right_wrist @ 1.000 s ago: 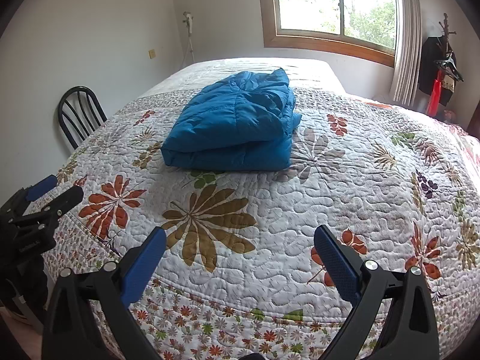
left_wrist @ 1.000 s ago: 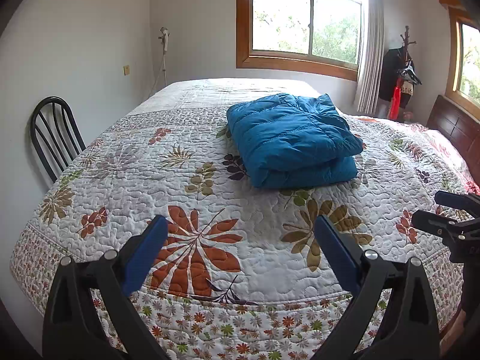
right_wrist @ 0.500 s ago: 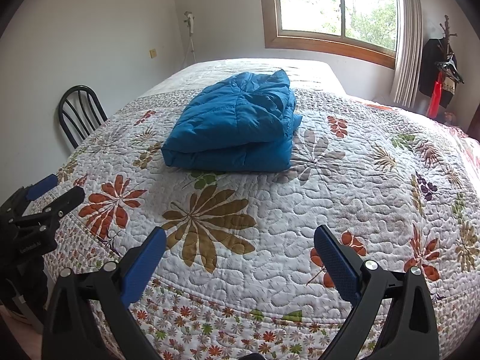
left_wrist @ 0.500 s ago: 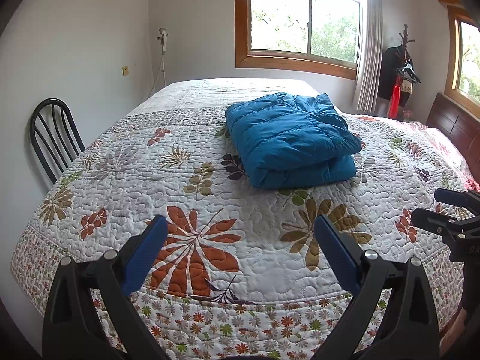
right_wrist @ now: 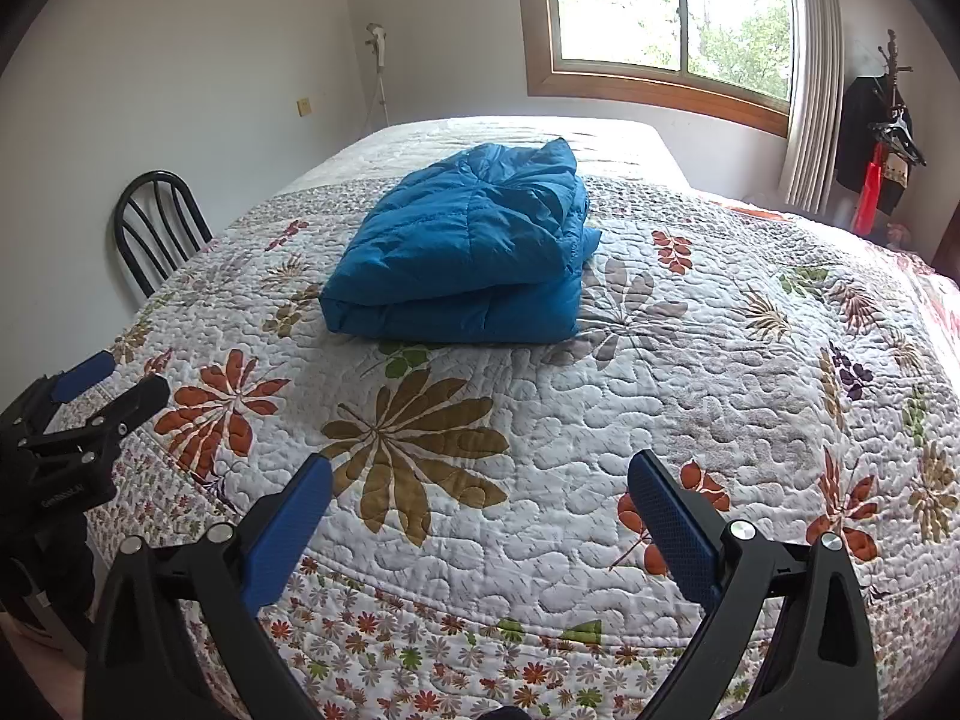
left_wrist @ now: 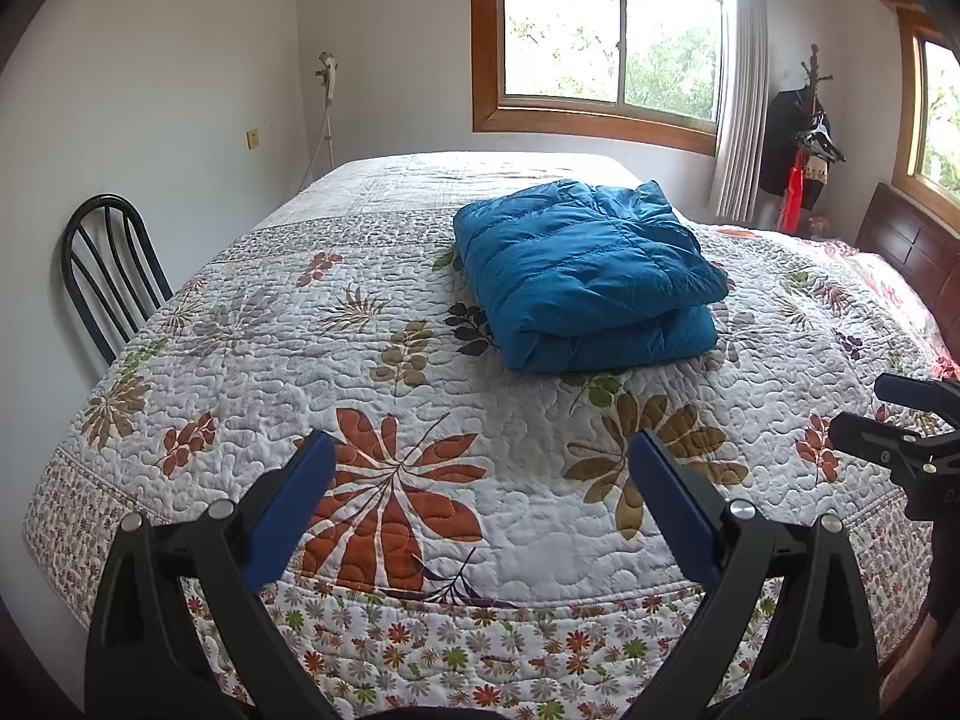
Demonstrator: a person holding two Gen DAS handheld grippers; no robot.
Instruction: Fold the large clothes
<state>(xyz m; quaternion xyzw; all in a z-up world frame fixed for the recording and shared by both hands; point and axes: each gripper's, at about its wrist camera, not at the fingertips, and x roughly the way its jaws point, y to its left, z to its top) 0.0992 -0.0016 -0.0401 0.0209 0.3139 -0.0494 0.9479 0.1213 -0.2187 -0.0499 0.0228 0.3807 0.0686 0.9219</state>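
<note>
A blue puffer jacket [left_wrist: 582, 276] lies folded into a thick rectangular bundle on the floral quilt of a bed [left_wrist: 372, 396], out toward the middle. In the right wrist view the same jacket [right_wrist: 468, 252] sits up and to the left. My left gripper [left_wrist: 480, 480] hovers open over the bed's near edge, well short of the jacket, nothing between its blue pads. My right gripper [right_wrist: 480, 498] is open too, also empty and back from the jacket. Each gripper shows at the side of the other's view: the right gripper [left_wrist: 900, 426] and the left gripper [right_wrist: 102, 390].
A black metal chair [left_wrist: 114, 276] stands by the bed's left side near the white wall. A coat rack with dark clothes [left_wrist: 804, 144] stands at the far right beside a curtain. A dark wooden headboard [left_wrist: 900, 246] edges the bed's right side.
Both grippers stay open and nearly still; the views shift only slightly. The jacket lies as before.
</note>
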